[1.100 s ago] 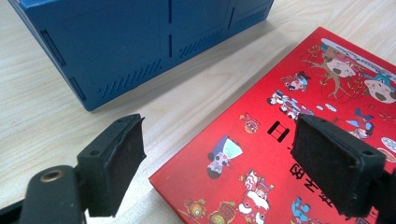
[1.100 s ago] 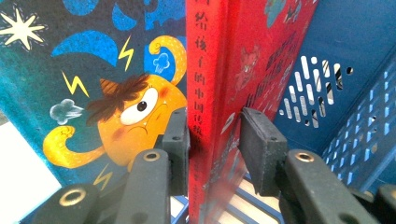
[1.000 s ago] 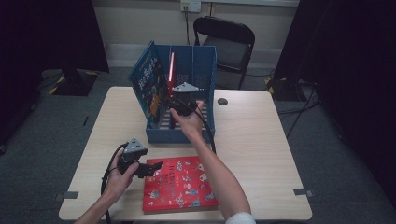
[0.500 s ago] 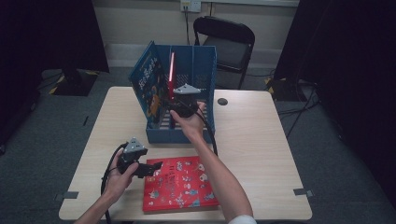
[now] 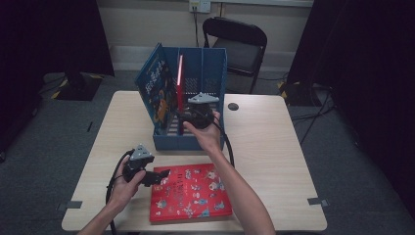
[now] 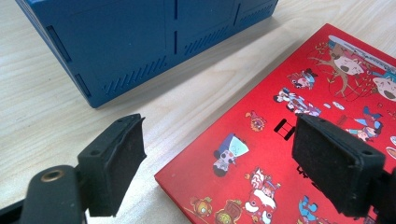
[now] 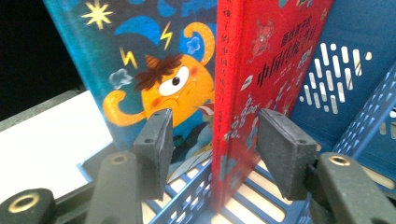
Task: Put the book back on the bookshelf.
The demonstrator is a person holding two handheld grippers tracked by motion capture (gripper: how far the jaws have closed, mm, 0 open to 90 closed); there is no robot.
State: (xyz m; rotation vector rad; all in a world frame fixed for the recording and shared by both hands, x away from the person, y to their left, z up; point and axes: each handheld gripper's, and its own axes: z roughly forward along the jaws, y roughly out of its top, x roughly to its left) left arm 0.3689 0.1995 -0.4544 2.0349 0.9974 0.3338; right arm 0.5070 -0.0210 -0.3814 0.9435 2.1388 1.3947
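Note:
A blue slotted file rack (image 5: 211, 73) stands at the table's middle back. In it a blue picture book (image 5: 155, 88) leans at the left and a thin red book (image 5: 180, 78) stands upright. My right gripper (image 5: 186, 114) is low inside the rack, open, its jaws on either side of the red book's (image 7: 252, 79) lower spine; next to it is the blue book (image 7: 154, 79) with an orange one-eyed figure. A second red book (image 5: 191, 193) lies flat at the front. My left gripper (image 5: 160, 175) hovers open over its near-left corner (image 6: 280, 140).
The rack's solid blue wall (image 6: 140, 42) stands just beyond the flat book. A small dark round disc (image 5: 233, 106) lies on the table right of the rack. A black chair (image 5: 237, 44) stands behind the table. Bare wood lies to the left and right.
The right gripper has drawn back slightly toward the near side of the rack. The left gripper and the flat red book have stayed put.

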